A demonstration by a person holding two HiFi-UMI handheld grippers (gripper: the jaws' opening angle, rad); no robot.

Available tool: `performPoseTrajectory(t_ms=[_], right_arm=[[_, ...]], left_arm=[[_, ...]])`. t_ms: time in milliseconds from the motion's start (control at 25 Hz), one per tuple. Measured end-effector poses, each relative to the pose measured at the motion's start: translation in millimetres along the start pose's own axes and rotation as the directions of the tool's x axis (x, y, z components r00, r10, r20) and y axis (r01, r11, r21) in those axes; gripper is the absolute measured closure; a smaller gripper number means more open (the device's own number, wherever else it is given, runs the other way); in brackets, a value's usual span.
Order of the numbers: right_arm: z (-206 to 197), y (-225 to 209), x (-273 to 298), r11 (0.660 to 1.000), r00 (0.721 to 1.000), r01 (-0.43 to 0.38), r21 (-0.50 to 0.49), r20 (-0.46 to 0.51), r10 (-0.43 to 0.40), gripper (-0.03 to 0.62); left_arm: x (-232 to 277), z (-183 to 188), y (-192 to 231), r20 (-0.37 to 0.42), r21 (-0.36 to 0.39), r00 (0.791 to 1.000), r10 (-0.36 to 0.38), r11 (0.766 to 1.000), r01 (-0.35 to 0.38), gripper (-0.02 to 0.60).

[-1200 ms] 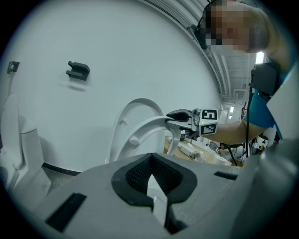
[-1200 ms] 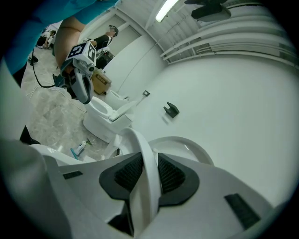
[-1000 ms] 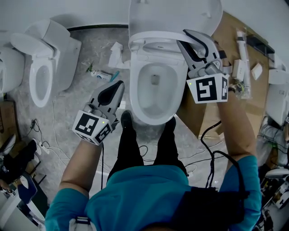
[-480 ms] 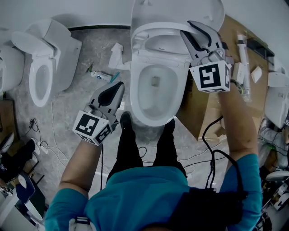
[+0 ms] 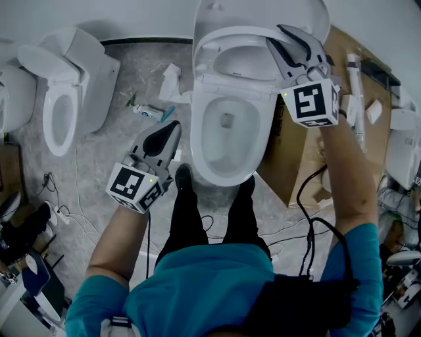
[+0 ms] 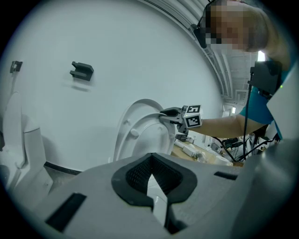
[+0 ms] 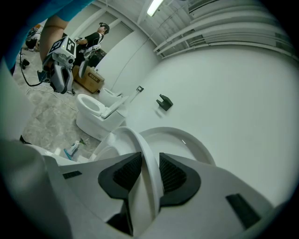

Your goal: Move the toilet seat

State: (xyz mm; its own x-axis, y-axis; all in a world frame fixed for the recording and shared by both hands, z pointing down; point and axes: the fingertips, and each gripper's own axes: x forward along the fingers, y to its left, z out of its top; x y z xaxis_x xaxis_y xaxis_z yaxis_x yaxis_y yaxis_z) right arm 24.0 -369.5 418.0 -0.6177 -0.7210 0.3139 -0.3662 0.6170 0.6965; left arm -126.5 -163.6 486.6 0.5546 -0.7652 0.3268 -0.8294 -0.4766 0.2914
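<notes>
One toilet seat tilts steeply up, front edge highest.

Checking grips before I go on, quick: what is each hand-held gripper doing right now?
Left hand-held gripper: closed, holding nothing.
Right hand-held gripper: closed on the raised toilet seat.

White is showing all over: toilet, seat, lid. The left gripper and right gripper are showing grey, with black ribbed pads. The left cube and right cube are flashing black-and-white square markers. The shirt is glowing teal, the trousers are reading black, the floor is running mottled grey, and the cardboard is looking brown.
</notes>
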Motion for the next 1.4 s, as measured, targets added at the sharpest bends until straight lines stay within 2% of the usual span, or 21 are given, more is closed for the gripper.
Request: performPoseTrajectory(t_ms=[1400], right_arm=[[-26.5, -40.0, 54.8, 0.999, 1.0, -0.005, 0.047, -0.018, 0.006, 0.471]], left_arm=[[2.7, -0.1, 26.4, 0.004, -0.025, 0.999, 0.032, 0.999, -0.032, 0.578]])
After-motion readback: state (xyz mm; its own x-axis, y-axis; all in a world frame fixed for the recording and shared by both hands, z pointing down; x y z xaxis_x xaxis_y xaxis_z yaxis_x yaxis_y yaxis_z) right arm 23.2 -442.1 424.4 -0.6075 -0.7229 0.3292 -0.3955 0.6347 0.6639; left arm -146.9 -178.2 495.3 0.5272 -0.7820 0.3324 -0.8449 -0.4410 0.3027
